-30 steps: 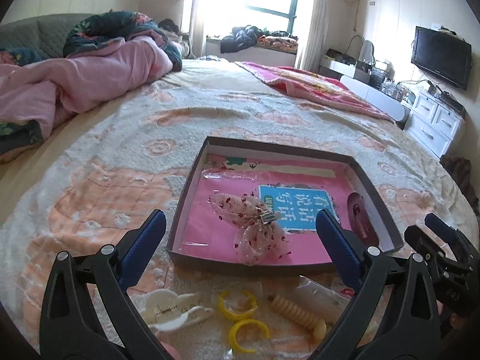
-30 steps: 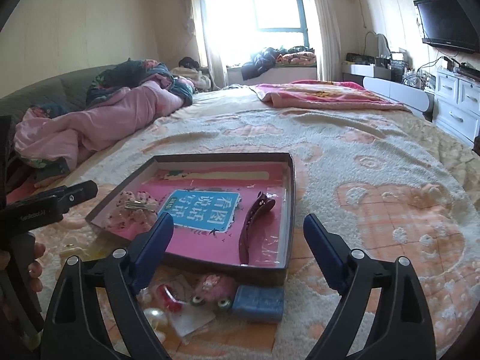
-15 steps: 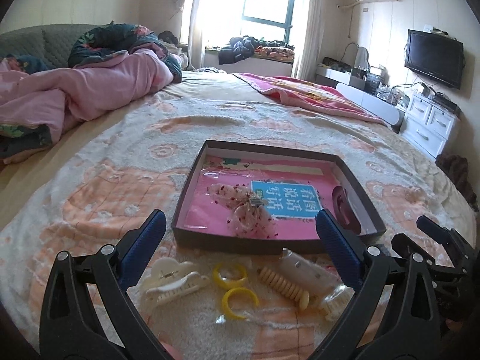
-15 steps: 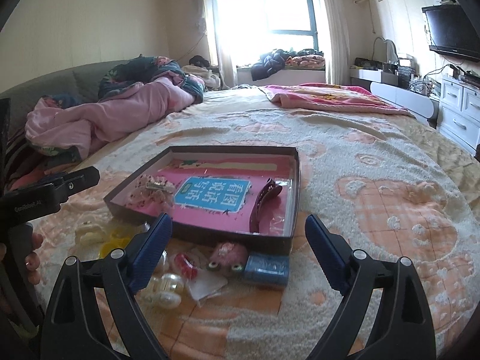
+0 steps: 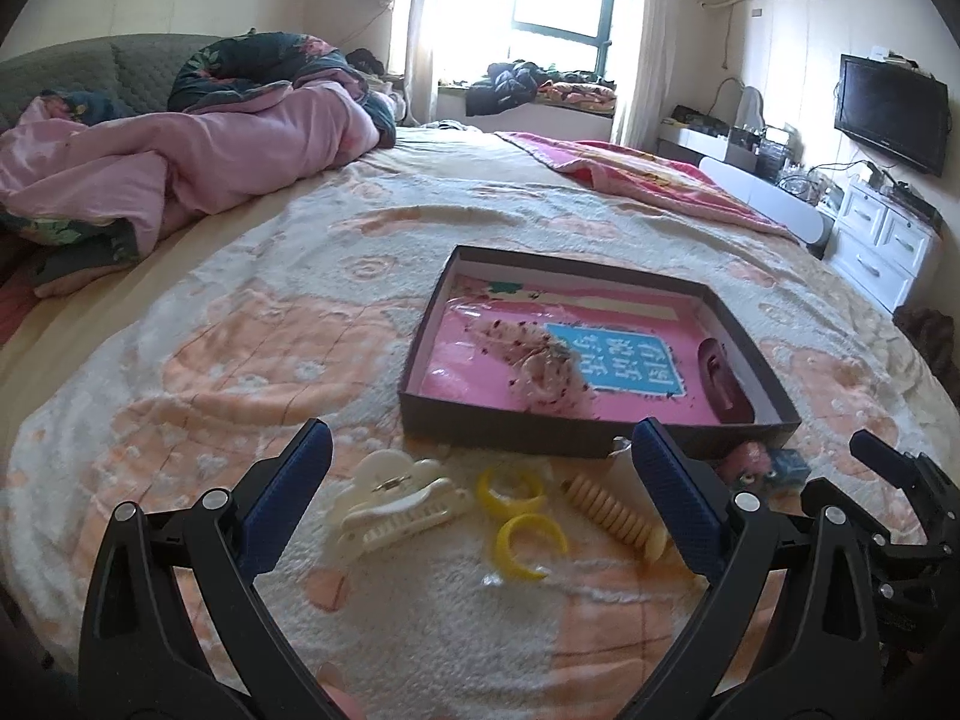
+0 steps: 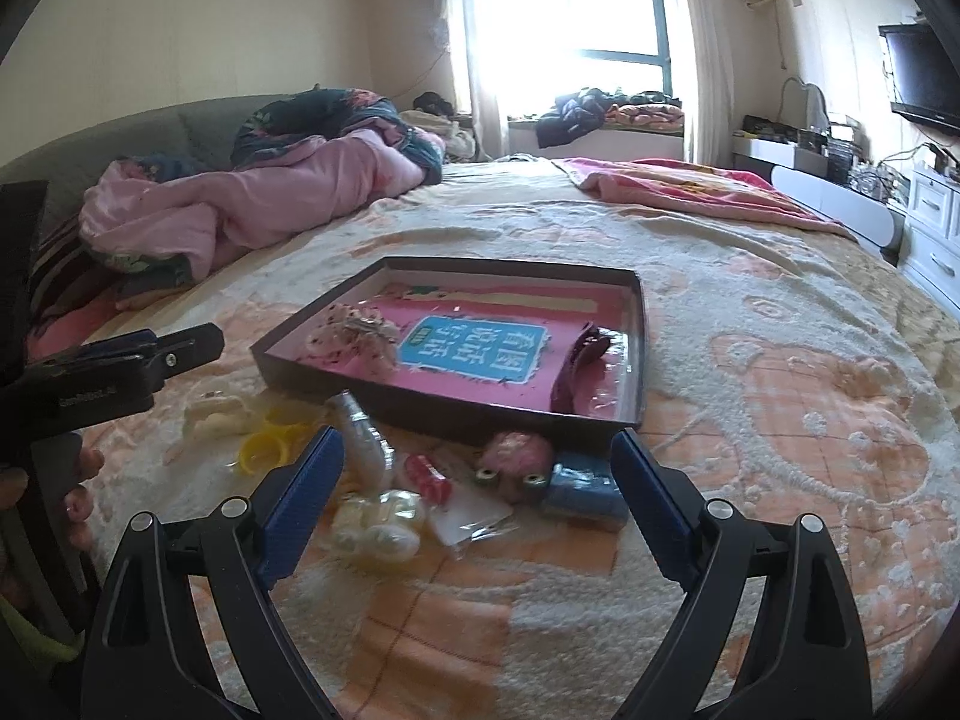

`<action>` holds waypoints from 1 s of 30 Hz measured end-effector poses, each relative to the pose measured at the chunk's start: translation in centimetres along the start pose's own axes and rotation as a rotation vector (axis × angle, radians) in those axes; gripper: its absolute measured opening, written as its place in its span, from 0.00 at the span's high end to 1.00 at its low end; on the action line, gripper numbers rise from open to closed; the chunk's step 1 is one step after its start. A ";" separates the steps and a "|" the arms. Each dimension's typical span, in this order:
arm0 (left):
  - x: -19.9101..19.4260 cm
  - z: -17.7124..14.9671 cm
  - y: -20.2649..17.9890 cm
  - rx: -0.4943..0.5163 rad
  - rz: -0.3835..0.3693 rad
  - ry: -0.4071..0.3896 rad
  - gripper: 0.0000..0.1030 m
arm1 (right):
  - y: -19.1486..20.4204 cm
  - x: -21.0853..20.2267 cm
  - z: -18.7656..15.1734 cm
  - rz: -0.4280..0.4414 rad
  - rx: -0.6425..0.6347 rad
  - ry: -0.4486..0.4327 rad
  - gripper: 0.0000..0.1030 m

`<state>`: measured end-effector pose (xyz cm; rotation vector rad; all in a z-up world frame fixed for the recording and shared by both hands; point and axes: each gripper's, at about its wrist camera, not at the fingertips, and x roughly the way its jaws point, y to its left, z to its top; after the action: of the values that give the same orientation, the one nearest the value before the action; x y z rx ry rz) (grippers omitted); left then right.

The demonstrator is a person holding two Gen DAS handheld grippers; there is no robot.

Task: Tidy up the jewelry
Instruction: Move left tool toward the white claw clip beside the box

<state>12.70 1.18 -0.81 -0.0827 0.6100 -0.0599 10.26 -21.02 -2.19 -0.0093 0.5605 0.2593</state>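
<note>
A dark shallow box with a pink floor lies on the bed; it also shows in the right wrist view. Inside lie a sheer speckled bow and a maroon hair clip. In front of it lie a white claw clip, two yellow rings and a cream ridged clip. The right wrist view shows a pink fuzzy piece, a blue piece, a red piece and pearly beads. My left gripper and right gripper are open and empty above these.
A pink quilt is bunched at the far left of the bed. A pink blanket lies at the far right. White drawers and a wall television stand beyond the bed's right edge.
Both grippers have pulled back from the box and lowered, so the loose pieces in front of it now sit between the fingers. Both stay open.
</note>
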 end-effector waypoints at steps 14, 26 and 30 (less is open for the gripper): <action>-1.1 -1.3 2.9 -0.020 0.057 0.027 0.11 | 2.6 -0.2 -0.8 0.064 -0.060 0.017 0.15; 0.6 -2.4 5.2 -0.026 0.099 0.089 0.11 | 4.9 0.9 -2.4 0.075 -0.151 0.045 0.15; 1.4 -2.8 5.6 -0.029 0.095 0.108 0.11 | 5.2 1.5 -2.8 0.070 -0.161 0.053 0.15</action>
<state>12.41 6.43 -4.41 -0.0785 0.7224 0.0361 8.72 -15.81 -5.04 -0.1526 0.5924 0.3726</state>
